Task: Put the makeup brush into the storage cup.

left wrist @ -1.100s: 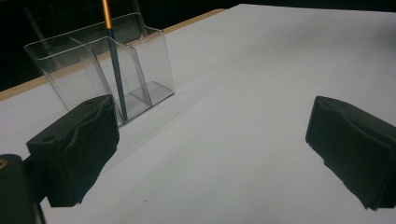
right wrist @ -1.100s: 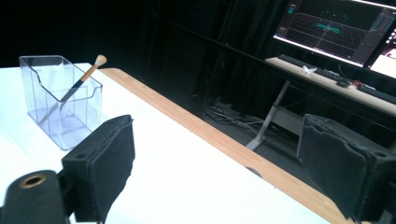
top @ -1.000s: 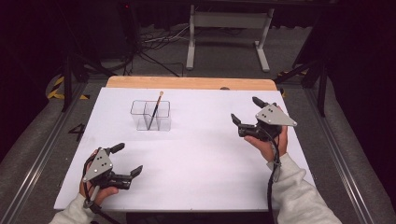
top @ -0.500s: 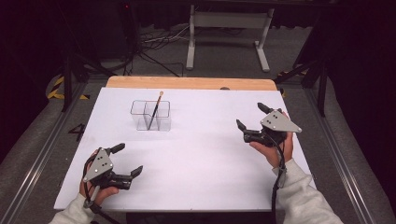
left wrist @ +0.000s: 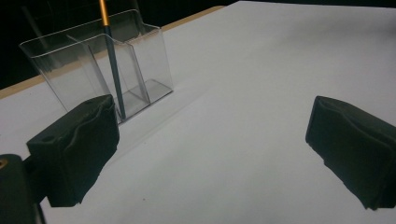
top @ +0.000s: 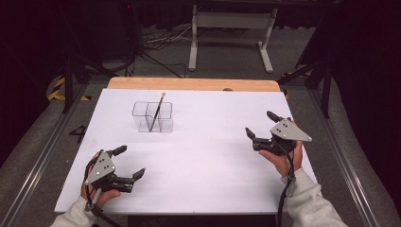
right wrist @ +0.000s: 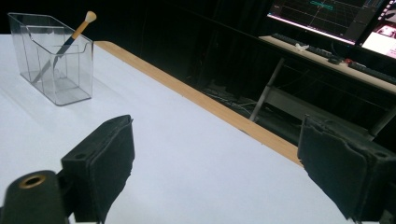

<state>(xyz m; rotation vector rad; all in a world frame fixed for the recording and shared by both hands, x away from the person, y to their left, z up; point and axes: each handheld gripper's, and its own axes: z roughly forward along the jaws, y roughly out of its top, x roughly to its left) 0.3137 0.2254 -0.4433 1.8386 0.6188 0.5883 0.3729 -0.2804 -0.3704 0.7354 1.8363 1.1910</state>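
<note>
High view: brush (top: 157, 112) leaning upright in clear holder (top: 152, 117), far-left counter (top: 213, 156). Left tool (top: 129, 161) nearer (holder ahead); right tool (top: 259, 124) well apart. Both spread wide, empty.

The table (top: 198, 165) has a matt, smooth white top, with bare wood along its far edge. The organizer (top: 152, 117) is clear glossy plastic. The brush (top: 156, 112) has a dark handle and a glossy orange-gold band. Both grippers' fingers (left wrist: 74, 144) look matt black, rubbery and slightly wrinkled.
</note>
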